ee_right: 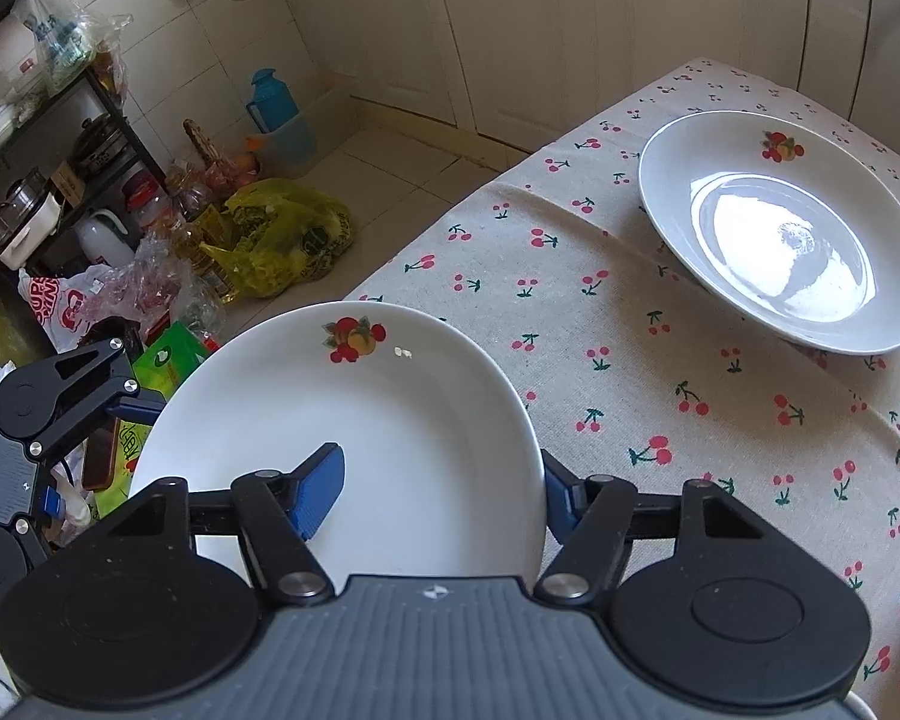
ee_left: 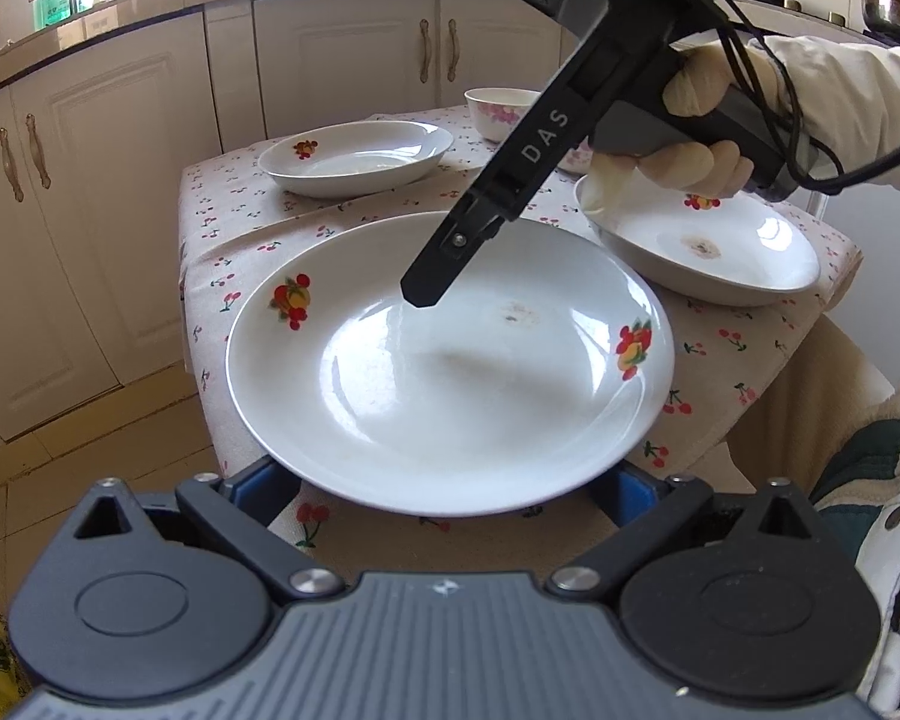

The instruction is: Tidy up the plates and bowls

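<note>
A small surface [ee_left: 330, 222] draped in a cherry-print tablecloth [ee_right: 600, 312] fills the centre of the left wrist view. Directly on the cloth sit a white fruit-decorated plate [ee_left: 354, 159] at upper centre, a second such plate [ee_left: 708, 252] at the right, and a small bowl with pink flowers [ee_left: 498, 111] at the far edge. In the right wrist view, one plate [ee_right: 786, 228] rests at upper right on the cloth.

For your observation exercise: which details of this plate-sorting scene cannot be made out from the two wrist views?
- Left gripper fingertips: left wrist view, hidden under the near plate.
- Small bowl: left wrist view, partly covered by the right gripper.
- Right gripper's outer finger: right wrist view, tip hidden behind the plate rim.
</note>
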